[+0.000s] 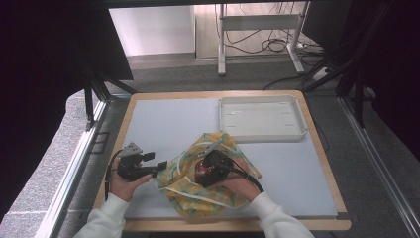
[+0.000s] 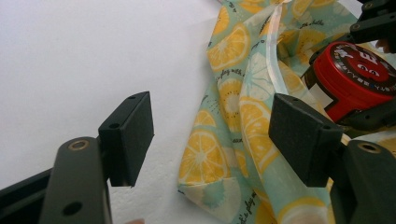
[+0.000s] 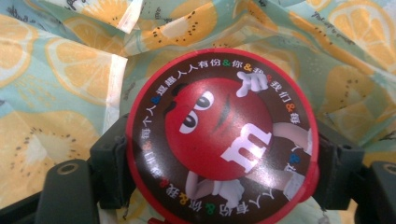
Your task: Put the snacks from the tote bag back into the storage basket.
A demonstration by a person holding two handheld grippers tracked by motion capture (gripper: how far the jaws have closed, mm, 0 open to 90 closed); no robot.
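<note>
A lemon-print cloth bag (image 1: 218,141) lies crumpled near the table's front edge. My right gripper (image 1: 205,171) is over its middle, shut on a round candy can (image 1: 202,171) with a red lid. In the right gripper view the pads (image 3: 109,168) press the can (image 3: 219,135) from both sides, with bag fabric (image 3: 60,70) behind it. My left gripper (image 1: 159,170) is at the bag's left edge, open. In the left gripper view (image 2: 212,126) the bag's corner (image 2: 233,116) lies between the spread pads, untouched, and the can (image 2: 355,70) shows at the far right.
A white tray (image 1: 262,137) sits at the back right of the pale blue mat (image 1: 163,119). The mat's left and right parts are bare. The wooden table edge runs close in front of the bag. A desk frame and cables stand on the floor beyond.
</note>
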